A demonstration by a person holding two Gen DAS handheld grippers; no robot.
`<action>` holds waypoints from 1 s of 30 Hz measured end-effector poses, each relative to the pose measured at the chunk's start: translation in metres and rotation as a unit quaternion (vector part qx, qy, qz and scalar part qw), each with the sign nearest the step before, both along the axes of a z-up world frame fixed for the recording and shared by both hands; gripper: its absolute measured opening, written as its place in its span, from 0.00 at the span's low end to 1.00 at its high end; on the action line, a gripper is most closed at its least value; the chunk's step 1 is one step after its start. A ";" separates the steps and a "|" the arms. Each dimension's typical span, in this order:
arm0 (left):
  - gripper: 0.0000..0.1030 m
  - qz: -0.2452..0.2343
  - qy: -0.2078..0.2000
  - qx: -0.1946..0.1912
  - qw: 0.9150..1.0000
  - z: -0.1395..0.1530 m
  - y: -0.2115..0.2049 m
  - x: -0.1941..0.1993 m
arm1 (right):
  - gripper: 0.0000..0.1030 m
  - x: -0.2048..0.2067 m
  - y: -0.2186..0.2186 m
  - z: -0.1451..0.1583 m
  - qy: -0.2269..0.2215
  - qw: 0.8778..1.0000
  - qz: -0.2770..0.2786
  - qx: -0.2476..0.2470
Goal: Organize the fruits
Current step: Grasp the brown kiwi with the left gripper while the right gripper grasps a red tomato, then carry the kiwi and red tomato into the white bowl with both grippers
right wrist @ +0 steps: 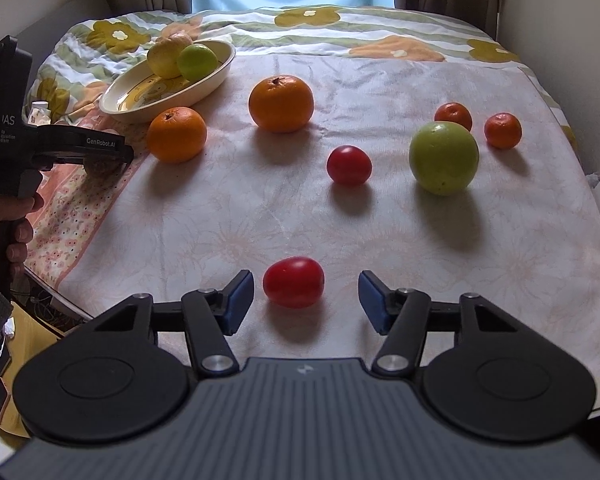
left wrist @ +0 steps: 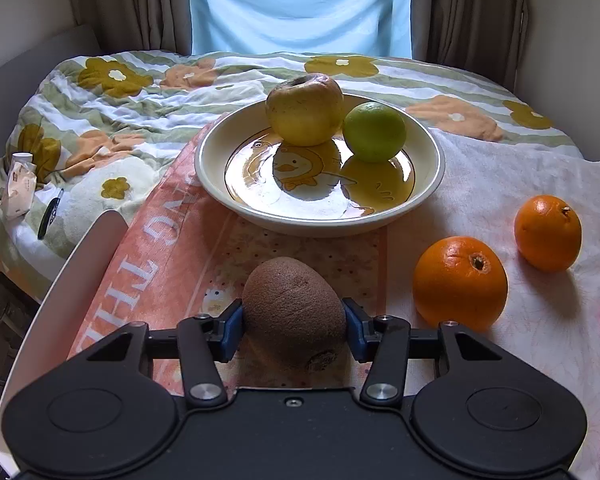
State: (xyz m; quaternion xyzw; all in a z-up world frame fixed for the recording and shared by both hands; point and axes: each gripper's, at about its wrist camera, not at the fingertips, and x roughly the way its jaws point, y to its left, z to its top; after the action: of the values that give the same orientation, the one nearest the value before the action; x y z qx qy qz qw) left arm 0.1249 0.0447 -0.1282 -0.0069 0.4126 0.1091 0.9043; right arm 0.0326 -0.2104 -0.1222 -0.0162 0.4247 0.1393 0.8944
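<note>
Your left gripper has its blue fingers closed against both sides of a brown kiwi, which sits between them just in front of the cream bowl. The bowl rests on a pink printed cloth and contains a yellow apple and a green lime, touching each other at the far side. Two oranges lie to the right of the kiwi on the pale cloth, apart from the bowl.

Your right gripper has its fingers spread wide and holds nothing. A red tomato lies on the cloth between them, nearer the left finger, touching neither. Beyond it lie a second tomato, a large green apple and two small tangerines, one behind the green apple and one just beside it. All items rest on a bed covered by a floral quilt.
</note>
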 end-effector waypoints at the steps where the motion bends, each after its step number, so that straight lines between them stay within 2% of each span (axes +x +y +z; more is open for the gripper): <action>1: 0.53 -0.001 0.001 0.001 1.000 0.000 0.000 -0.001 | 0.69 0.000 0.000 0.000 0.000 1.000 0.001 -0.001; 5: 0.53 -0.003 0.003 0.003 1.000 0.000 -0.001 -0.006 | 0.63 0.000 0.002 -0.002 0.002 1.000 0.007 0.000; 12: 0.52 -0.002 0.007 -0.005 1.000 0.002 -0.001 -0.019 | 0.60 0.002 0.009 -0.004 0.002 1.000 0.023 0.000; 15: 0.52 -0.003 0.007 -0.007 1.000 0.002 -0.002 -0.024 | 0.55 0.004 0.011 -0.005 0.001 1.000 0.026 -0.007; 17: 0.52 -0.004 0.007 -0.008 1.000 0.002 -0.003 -0.028 | 0.49 0.005 0.011 -0.006 0.002 1.000 0.026 -0.011; 30: 0.52 -0.001 -0.007 -0.028 1.000 0.018 -0.010 -0.049 | 0.48 0.007 0.015 0.005 -0.013 0.999 0.044 -0.012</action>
State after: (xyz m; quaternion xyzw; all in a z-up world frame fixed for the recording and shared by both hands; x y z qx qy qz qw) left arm 0.0758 0.0345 -0.1103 -0.0320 0.4096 0.0964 0.9066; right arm 0.0397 -0.1958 -0.1174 -0.0479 0.4140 0.1734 0.8923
